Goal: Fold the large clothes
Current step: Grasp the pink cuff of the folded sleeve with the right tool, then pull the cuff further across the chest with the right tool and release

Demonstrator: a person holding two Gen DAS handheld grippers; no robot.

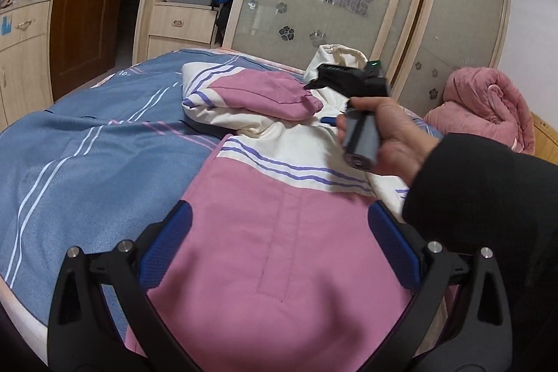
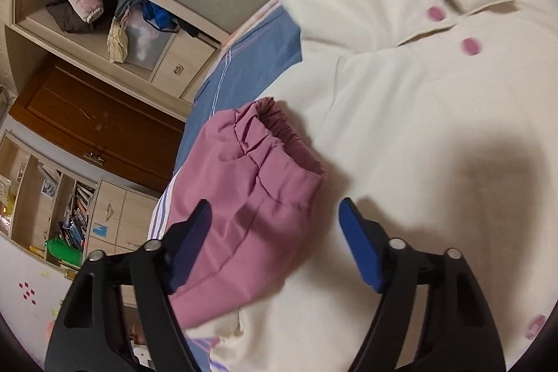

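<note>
No readable text, labels or numbers anywhere.

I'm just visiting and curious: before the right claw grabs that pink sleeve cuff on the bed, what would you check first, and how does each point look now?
1. Right claw open wide enough for the pink sleeve cuff: ok, nothing pinched.
2. Cuff lined up between its fingers: not ok, the cuff lies ahead; only the sleeve's side sits by one finger.
3. Left claw clear of the jacket: ok, open, pink fabric between its fingers but not pinched.
4. Jacket lying flat on the bed: not ok, the cream part is bunched.
5. Front snaps closed: cannot tell.
6. Sleeve free of other things: ok.
</note>
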